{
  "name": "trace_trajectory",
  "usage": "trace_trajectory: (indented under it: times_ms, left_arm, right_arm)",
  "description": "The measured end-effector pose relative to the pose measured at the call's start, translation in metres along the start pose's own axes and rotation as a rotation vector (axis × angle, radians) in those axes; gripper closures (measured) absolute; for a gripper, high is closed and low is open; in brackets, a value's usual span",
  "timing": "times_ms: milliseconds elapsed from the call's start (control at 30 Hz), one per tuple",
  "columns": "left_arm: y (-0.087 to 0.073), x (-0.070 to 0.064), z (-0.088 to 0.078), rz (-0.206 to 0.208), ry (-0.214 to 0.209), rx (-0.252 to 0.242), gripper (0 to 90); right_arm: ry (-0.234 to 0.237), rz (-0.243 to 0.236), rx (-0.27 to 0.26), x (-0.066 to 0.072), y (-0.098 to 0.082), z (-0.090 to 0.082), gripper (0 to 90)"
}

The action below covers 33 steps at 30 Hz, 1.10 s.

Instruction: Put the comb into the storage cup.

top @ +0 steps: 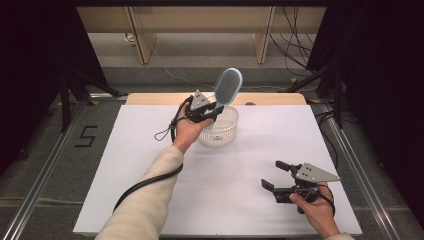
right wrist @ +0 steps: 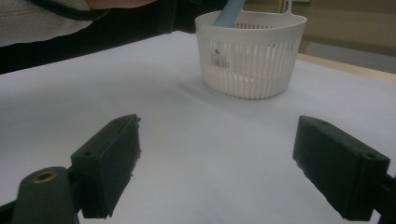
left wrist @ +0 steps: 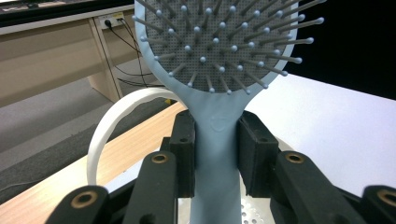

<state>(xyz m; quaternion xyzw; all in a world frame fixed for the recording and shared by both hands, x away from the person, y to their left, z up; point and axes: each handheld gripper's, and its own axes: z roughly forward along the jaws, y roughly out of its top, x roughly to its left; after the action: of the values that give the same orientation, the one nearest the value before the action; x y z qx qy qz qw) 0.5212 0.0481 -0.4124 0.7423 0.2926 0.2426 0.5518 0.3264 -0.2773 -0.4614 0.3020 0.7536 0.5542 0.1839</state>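
Left tongs (top: 212, 111) clamp hairbrush (top: 227, 86) handle, head up, over basket (top: 220, 131); right tongs (top: 274, 176) agape, well apart.

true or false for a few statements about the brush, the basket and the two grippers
1. The left gripper is clamped on the hairbrush handle. True.
2. The hairbrush lies flat on the table. False: it is held upright, its handle end down in the basket.
3. The right gripper is open and holds nothing. True.
4. The basket is black and solid-walled. False: it is white with slotted walls.
5. The right gripper rests inside the basket. False: it is apart from it, nearer the person.
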Motion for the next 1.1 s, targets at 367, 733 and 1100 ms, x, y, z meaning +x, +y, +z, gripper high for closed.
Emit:
trace_trajectory:
  times_ms: [367,733,1100]
  left_arm:
    - [-0.0030,0.0005,0.0023,0.011,0.003,0.021,69.6]
    - [-0.0070,0.0011,0.0049,0.007,0.002,0.039,69.5]
    - [-0.0089,-0.0005,0.0075,0.014,0.001,0.050,69.4]
  right_arm:
    - [0.000,0.000,0.002,0.0002,0.0001,0.0000,15.5]
    - [0.001,-0.002,0.000,-0.0001,0.0001,-0.0002,15.5]
    - [0.000,-0.002,-0.001,-0.0002,0.0001,-0.0003,15.5]
